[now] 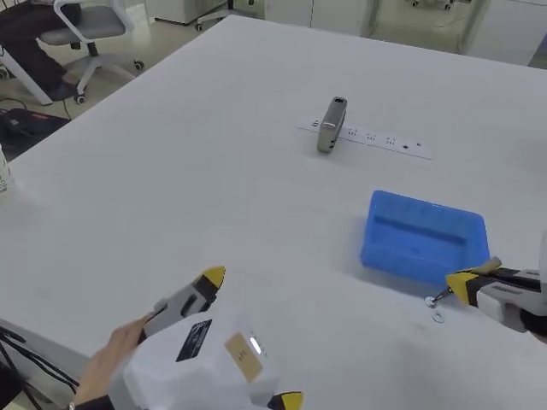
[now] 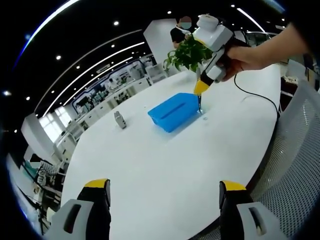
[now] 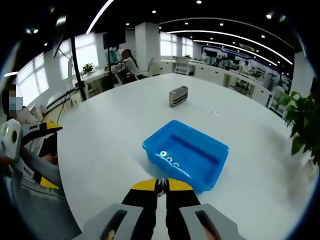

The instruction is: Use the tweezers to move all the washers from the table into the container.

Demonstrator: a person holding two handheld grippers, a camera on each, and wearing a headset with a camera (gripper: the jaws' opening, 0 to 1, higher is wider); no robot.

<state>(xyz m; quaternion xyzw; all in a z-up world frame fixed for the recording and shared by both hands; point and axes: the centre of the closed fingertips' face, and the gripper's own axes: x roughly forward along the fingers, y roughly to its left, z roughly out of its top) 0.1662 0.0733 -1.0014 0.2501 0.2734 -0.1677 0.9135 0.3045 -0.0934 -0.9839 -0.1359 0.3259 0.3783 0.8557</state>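
Right gripper (image 1: 464, 284) clamped on tweezers (image 1: 438, 297), tips just beside a washer (image 1: 438, 318) near the container (image 1: 423, 235); left gripper (image 1: 249, 337) spread, empty; risk: skewed pinch could flick washer across smooth table (image 1: 256, 171)

Bright and even, lit from ceiling strips (image 3: 102, 15) overhead, with daylight from windows (image 3: 92, 50) far left. Faint soft shadows on the white table (image 1: 214, 171). Strongly bowed toward the edges of both gripper views; slightly soft throughout.
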